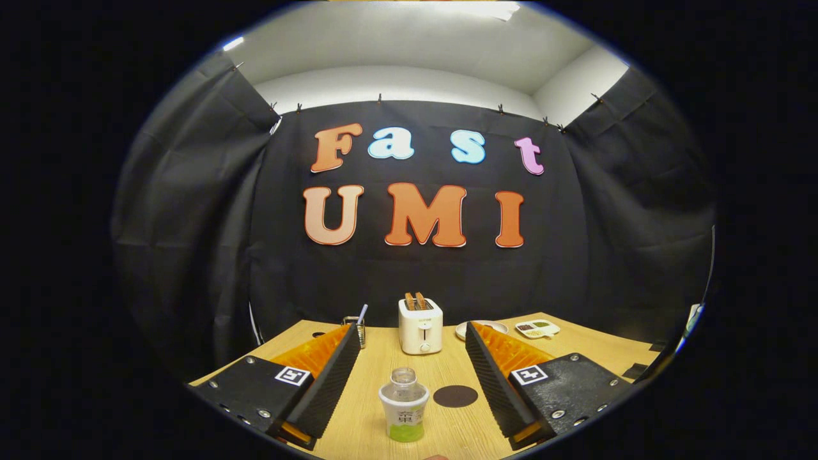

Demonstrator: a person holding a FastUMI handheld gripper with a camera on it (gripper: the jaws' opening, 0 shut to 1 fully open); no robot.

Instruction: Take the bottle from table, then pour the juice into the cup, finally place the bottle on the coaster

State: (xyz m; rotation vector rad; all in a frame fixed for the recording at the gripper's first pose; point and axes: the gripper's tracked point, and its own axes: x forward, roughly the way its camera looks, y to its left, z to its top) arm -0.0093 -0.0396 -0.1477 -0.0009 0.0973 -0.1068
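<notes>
Your gripper (409,361) has its fingers spread wide, touching nothing. Far left behind them stands a glass with a straw (358,327), possibly the cup. The juice bottle (404,406) stands upright on the wooden table (575,338) between the fingers, a white toaster (420,326) beyond it, the dark round coaster (455,396) just beside its right

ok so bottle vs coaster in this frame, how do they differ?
The bottle stands upright between the open fingers of the hand-held gripper; the coaster lies flat just beside it, nearer one finger. The bottle is clear with a pale label and a little green juice at the bottom; the coaster is a plain dark disc. Both rest on the wooden table, ahead of the toaster.
</notes>
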